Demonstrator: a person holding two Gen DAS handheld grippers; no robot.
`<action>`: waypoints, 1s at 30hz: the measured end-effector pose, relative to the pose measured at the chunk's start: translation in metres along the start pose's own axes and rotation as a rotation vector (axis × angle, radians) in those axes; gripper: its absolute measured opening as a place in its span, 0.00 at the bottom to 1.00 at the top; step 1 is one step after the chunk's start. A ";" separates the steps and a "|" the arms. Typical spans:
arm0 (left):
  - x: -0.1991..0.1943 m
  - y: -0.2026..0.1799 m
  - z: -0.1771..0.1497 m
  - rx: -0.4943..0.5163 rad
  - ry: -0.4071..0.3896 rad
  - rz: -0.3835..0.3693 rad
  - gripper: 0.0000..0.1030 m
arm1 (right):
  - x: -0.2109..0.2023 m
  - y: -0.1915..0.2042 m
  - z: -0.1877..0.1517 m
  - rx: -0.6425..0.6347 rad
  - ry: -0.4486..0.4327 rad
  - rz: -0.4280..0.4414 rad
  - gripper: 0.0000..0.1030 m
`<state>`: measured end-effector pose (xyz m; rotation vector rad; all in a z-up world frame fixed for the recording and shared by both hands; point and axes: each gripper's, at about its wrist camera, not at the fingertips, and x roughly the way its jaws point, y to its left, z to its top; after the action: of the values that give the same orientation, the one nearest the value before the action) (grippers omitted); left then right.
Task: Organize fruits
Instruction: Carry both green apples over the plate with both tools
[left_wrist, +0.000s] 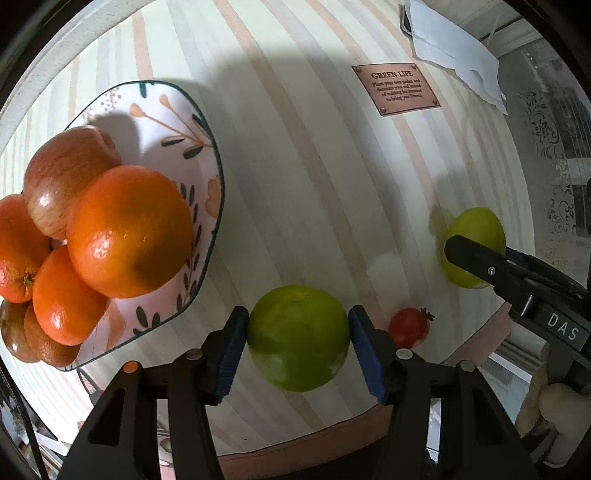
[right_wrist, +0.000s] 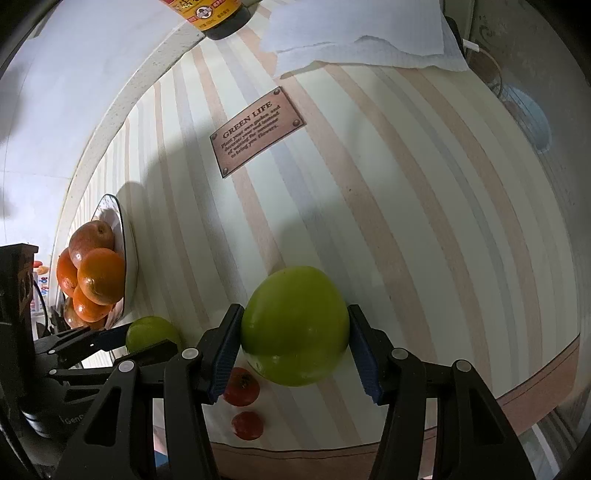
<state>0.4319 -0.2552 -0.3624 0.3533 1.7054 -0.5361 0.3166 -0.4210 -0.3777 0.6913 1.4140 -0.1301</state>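
A floral plate (left_wrist: 192, 122) at the left holds several oranges (left_wrist: 129, 232) and red apples (left_wrist: 62, 181); it also shows in the right wrist view (right_wrist: 127, 254). My left gripper (left_wrist: 298, 338) is shut on a green orange (left_wrist: 298, 338), its pads touching both sides. My right gripper (right_wrist: 293, 338) is shut on a green apple (right_wrist: 295, 325) that rests on the striped cloth. In the left wrist view the right gripper (left_wrist: 476, 258) reaches over that apple (left_wrist: 476, 229). A small red tomato (left_wrist: 409, 328) lies between the two green fruits; two tomatoes (right_wrist: 242, 386) (right_wrist: 247, 424) show in the right wrist view.
A brown "GREEN LIFE" label (left_wrist: 396, 88) is sewn on the striped tablecloth (left_wrist: 295, 147). White paper towel (right_wrist: 354, 33) lies at the far edge next to a dark sauce bottle (right_wrist: 210, 14). The table's front edge (right_wrist: 535, 391) runs close below the grippers.
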 end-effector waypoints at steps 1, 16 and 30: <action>-0.001 0.001 -0.002 0.001 -0.013 0.020 0.52 | -0.001 0.001 -0.001 -0.008 -0.002 -0.007 0.57; -0.002 0.043 -0.109 -0.100 -0.047 -0.030 0.54 | 0.008 0.023 -0.014 -0.082 0.040 -0.012 0.58; -0.030 0.042 -0.126 -0.141 -0.167 -0.025 0.53 | 0.003 0.052 -0.023 -0.147 0.004 -0.042 0.56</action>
<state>0.3541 -0.1511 -0.3217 0.1812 1.5776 -0.4477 0.3224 -0.3665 -0.3617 0.5411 1.4274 -0.0565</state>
